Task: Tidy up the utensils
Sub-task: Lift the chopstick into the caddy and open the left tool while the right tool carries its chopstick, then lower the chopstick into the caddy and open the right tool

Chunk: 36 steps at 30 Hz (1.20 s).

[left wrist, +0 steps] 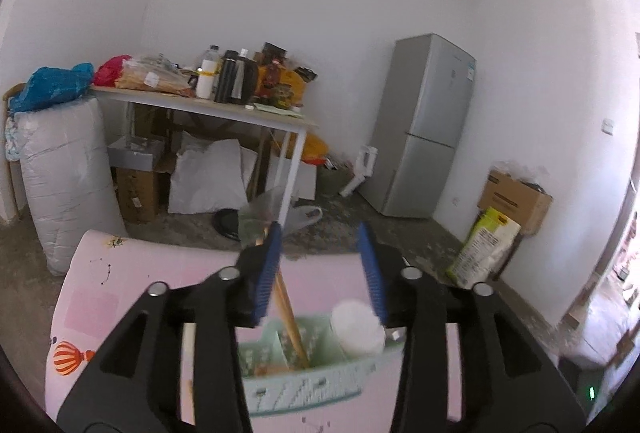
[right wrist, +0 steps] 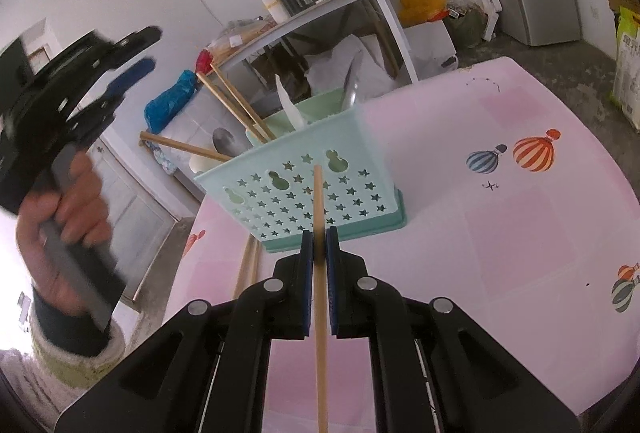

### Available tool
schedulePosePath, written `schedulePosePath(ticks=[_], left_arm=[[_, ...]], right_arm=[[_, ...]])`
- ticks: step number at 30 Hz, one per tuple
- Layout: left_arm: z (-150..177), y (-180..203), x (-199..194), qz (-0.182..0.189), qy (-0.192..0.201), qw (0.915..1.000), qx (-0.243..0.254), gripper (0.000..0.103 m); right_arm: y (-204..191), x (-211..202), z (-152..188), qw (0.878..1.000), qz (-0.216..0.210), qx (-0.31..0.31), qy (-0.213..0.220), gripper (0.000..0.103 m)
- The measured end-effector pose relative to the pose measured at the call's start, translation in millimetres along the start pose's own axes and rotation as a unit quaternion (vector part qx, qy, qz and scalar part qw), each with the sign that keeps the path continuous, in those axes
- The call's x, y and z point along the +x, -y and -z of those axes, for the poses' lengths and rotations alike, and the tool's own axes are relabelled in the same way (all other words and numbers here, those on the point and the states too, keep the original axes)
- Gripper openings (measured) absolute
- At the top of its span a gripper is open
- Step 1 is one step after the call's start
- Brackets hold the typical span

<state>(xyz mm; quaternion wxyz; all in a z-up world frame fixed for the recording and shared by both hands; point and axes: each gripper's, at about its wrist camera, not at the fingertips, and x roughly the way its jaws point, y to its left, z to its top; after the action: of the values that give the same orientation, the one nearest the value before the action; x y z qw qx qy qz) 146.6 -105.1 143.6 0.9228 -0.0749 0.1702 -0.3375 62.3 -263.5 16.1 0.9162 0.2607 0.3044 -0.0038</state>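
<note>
A mint-green utensil basket (right wrist: 304, 189) with star holes stands on the pink table (right wrist: 500, 225). It holds several wooden chopsticks (right wrist: 236, 101), a white spoon (right wrist: 290, 105) and metal spoons (right wrist: 224, 143). My right gripper (right wrist: 319, 245) is shut on a single wooden chopstick (right wrist: 320, 313), just in front of the basket. My left gripper (left wrist: 320, 265) is open and empty above the basket (left wrist: 304, 373); chopsticks (left wrist: 290, 309) and a white spoon (left wrist: 356, 325) rise between its fingers. It also shows in the right wrist view (right wrist: 132, 53), held up at the left.
More chopsticks (right wrist: 248, 265) lie on the table left of the basket. Beyond the table stand a cluttered white table (left wrist: 208, 101), a grey fridge (left wrist: 424, 129), a large wrapped bundle (left wrist: 68, 177) and cardboard boxes (left wrist: 516, 197).
</note>
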Motion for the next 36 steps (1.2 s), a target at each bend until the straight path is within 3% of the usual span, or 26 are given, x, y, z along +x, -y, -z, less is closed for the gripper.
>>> schedulePosePath(ticks=[4,8,11,15,18,21,29,36], left_arm=[[17.4,-5.4,-25.1,0.024,-0.035,0.9989,0.019,0.059],[44.9,-20.0,-48.1,0.037,-0.077,0.9962,0.02,0.065],[67.1,-35.5,-59.1,0.024,-0.097,0.9949,0.013,0.069],[102.4,-57.8,-58.4,-0.018,-0.139,0.9901,0.005,0.069],[132.0,-79.3,-48.3,-0.072,-0.179,0.9813,-0.005,0.069],[150.8,-95.7,-39.7,-0.104,-0.206,0.9729,-0.006,0.069],[179.1,-109.8,-31.5,-0.137,-0.24,0.961,0.009,0.069],[189.1,-108.5,-24.9,-0.149,-0.248,0.957,0.023,0.069]], right_arm=[[-6.1,-7.5,-7.3,1.0,0.007,-0.011,0.011,0.007],[-14.7,-24.4,-27.2,0.999,0.002,-0.028,0.043,0.007],[-29.6,-41.0,-51.7,0.995,-0.004,-0.055,0.085,0.007],[-53.8,-54.2,-84.4,0.988,-0.006,-0.087,0.129,0.007],[-75.4,-58.9,-107.9,0.981,-0.007,-0.112,0.161,0.007],[-95.2,-60.9,-128.6,0.972,-0.003,-0.136,0.19,0.007],[-131.6,-50.1,-157.8,0.954,0.012,-0.183,0.238,0.007],[-128.2,-4.2,-155.9,0.956,0.022,-0.194,0.221,0.007]])
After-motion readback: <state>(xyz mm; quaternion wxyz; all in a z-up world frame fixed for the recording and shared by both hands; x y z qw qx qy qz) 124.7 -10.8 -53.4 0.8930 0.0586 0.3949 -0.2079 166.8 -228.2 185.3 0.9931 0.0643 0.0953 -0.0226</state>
